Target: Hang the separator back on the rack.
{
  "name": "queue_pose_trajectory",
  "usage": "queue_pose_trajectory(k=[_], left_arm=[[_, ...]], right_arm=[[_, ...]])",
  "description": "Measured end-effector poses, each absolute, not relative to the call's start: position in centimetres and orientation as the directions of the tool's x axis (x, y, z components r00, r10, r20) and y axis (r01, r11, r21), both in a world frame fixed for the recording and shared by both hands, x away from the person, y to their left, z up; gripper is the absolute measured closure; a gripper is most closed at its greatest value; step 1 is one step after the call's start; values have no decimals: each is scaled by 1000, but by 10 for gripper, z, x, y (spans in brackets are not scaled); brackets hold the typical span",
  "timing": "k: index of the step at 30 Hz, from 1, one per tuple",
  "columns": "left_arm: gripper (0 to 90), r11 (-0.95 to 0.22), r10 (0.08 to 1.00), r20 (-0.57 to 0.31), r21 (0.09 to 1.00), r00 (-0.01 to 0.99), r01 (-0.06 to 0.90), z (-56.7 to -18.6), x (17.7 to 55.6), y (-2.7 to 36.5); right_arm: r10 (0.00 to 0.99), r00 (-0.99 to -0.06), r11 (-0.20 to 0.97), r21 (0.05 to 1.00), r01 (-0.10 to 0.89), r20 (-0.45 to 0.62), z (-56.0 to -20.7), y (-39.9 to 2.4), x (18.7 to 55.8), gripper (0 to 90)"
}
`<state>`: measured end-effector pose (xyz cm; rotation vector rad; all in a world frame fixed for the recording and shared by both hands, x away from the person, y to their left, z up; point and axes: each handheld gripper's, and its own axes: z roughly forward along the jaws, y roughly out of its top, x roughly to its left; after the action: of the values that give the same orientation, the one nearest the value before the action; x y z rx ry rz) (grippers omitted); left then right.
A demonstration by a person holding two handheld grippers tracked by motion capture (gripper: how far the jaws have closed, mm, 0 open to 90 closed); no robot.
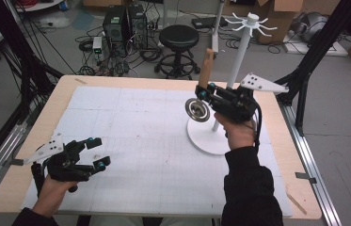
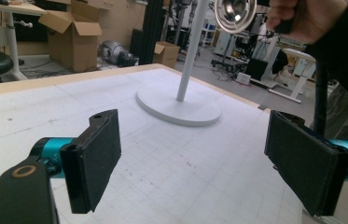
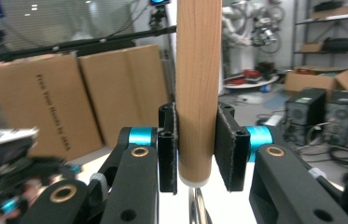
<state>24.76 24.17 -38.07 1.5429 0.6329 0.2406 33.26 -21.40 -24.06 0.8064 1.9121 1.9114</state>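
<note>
1. The thing I'm working is a utensil with a wooden handle [image 3: 198,88] and a round metal head [image 1: 196,109], probably a small strainer or ladle. It is off the table, held in the air just in front of the white rack's pole [image 1: 239,56], handle up and head hanging below.
2. My right gripper [image 1: 204,92] has it: in the right gripper view both black pads are pressed flat against the handle near its lower end, one on each side, a firm pinch.
3. The rack's base disc [image 1: 206,136] sits on the white mat under the utensil; its hook arms [image 1: 252,22] spread out at the top of the pole, well above the handle tip.
4. My left gripper [image 1: 95,151] is low over the near-left part of the mat [image 1: 131,141], jaws spread wide with nothing between them; it is well apart from the rack.
5. I judge the step in hand to be carrying the utensil to the rack to hang it.
6. The next move calls for more lift, then lining the handle's top end up with one hook. I cannot make out a hanging hole, so I'd go slowly and keep the pinch until the hook takes the weight.
</note>
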Motion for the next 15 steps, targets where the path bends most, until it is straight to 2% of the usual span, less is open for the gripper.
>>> queue_pose_trajectory(k=[6, 15], left_arm=[[189, 54, 518, -233, 969, 823, 241, -380, 248, 245], [189, 65, 513, -244, 967, 823, 246, -380, 248, 245]], right_arm=[[642, -748, -90, 985, 146, 170, -213, -227, 348, 722], [696, -687, -126, 977, 170, 209, -207, -241, 359, 722]])
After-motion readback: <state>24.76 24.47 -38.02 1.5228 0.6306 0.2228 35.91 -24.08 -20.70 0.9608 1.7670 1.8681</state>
